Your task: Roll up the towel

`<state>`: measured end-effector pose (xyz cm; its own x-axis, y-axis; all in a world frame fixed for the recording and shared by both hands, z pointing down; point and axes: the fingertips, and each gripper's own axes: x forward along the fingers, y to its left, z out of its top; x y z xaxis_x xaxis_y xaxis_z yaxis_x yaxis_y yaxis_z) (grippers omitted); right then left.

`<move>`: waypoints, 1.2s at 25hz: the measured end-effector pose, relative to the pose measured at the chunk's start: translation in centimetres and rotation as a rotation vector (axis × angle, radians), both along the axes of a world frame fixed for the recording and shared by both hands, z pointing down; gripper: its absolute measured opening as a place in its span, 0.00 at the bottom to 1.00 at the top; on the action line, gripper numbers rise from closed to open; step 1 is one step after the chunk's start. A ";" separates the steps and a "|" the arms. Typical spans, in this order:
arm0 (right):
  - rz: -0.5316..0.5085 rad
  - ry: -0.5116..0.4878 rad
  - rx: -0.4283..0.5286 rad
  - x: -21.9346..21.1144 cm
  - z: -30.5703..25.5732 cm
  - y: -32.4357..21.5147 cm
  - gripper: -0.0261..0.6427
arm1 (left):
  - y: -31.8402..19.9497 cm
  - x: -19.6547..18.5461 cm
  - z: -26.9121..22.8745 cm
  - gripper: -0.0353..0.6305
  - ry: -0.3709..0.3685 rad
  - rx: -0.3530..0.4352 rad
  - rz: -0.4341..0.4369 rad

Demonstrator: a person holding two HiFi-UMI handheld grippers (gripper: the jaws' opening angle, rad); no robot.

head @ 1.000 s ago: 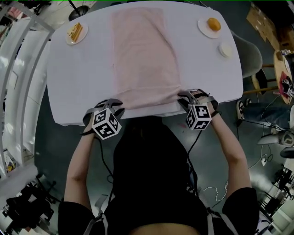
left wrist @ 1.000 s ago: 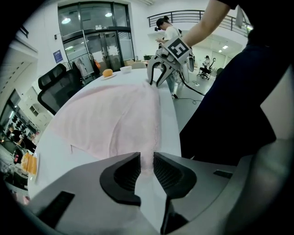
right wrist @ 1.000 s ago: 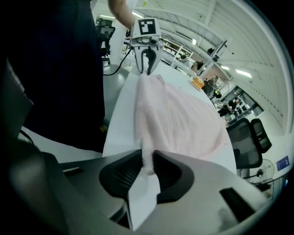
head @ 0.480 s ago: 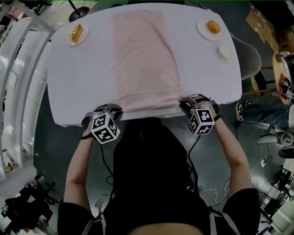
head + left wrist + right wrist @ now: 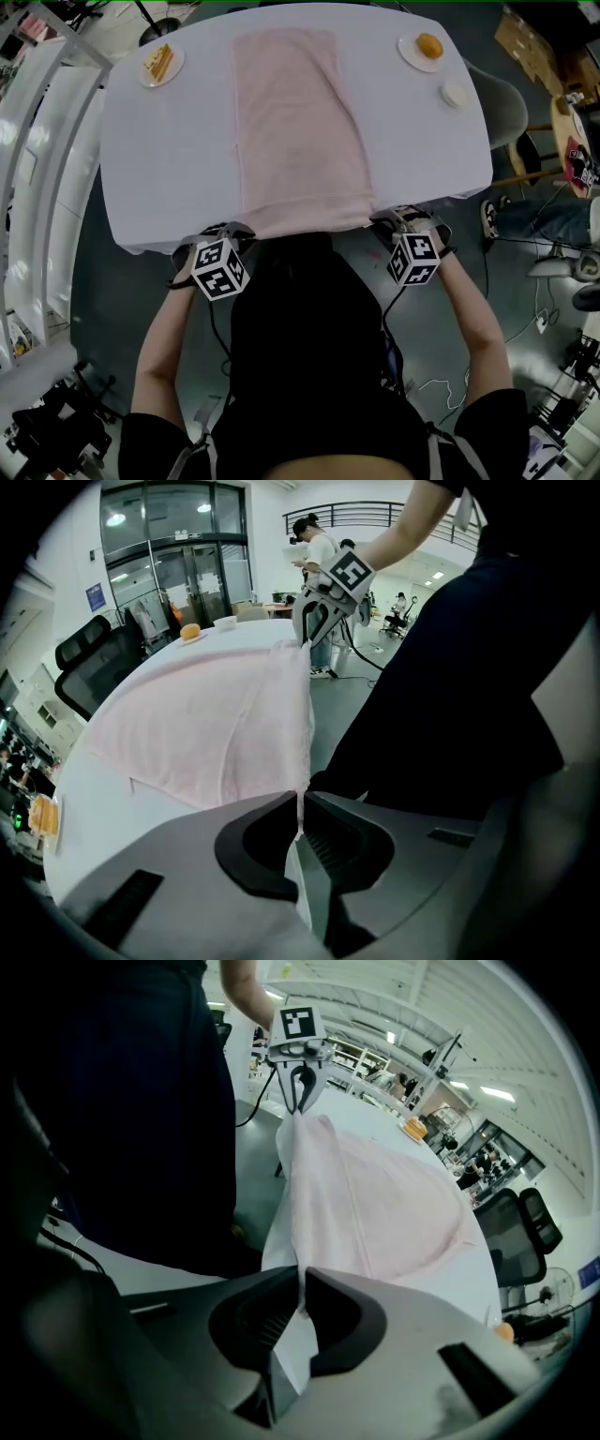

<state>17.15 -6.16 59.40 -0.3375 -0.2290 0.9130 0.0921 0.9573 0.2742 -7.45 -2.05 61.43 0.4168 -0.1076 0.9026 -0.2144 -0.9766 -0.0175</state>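
Both corners pinched, the pale pink towel [image 5: 300,131] lies flat on a white-draped table [image 5: 169,178], its long axis running from 12 o'clock to 6 o'clock in the head view. The near short edge sits at 6 o'clock, right at the table's front lip, directly ahead of the person. The left gripper [image 5: 298,801] is clamped tight on the corner at about 7 o'clock, a thin hem of cloth caught between its jaws. The right gripper [image 5: 302,1290], whose jaws have just been closing, nips the corner at about 5 o'clock, the cloth between them. Neither hand is nearer; each has its own corner, and the edge stretches between them. Any roll would likely have to travel away from the body, toward 12 o'clock, along the towel's full length. The fabric looks soft and nappy, limp at the pinched hem, with a shallow crease slanting down its right half. The tablecloth appears smooth. A plate with a cake slice [image 5: 157,64] sits at 11 o'clock and a plate with an orange [image 5: 424,49] at 1 o'clock, both well apart from the towel.
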 end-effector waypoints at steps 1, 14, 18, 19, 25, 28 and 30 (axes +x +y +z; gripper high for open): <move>0.006 0.003 -0.009 0.1 0.1 0.9 0.08 | 0.9 0.1 0.1 0.09 0.007 -0.014 0.008; 0.206 -0.146 -0.112 -1.0 -2.7 1.4 0.08 | 1.2 -0.4 -1.9 0.09 0.086 -0.057 -0.024; 0.235 -0.172 -0.104 -0.9 -3.8 -1.5 0.08 | -1.2 -0.4 -2.9 0.09 0.129 -0.051 -0.104; 0.233 -0.170 -0.100 -0.8 -3.9 -2.1 0.08 | -1.9 -0.5 -3.1 0.09 0.135 -0.046 -0.123; 0.211 -0.150 -0.092 -0.9 -3.5 -5.2 0.08 | -5.1 -0.9 -3.1 0.09 0.126 -0.035 -0.192; 0.200 -0.142 -0.096 -1.1 -3.0 -7.0 0.08 | -7.0 -1.0 -2.7 0.09 0.103 -0.025 -0.200; 0.197 -0.144 -0.098 -1.3 -2.7 -8.3 0.08 | -8.2 -1.2 -2.4 0.09 0.089 -0.021 -0.207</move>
<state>15.89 -14.45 56.72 -0.4227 -0.2164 0.8800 -0.1324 0.9754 0.1763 -8.68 -10.29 59.01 0.4658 -0.1803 0.8663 -0.4100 -0.9116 0.0307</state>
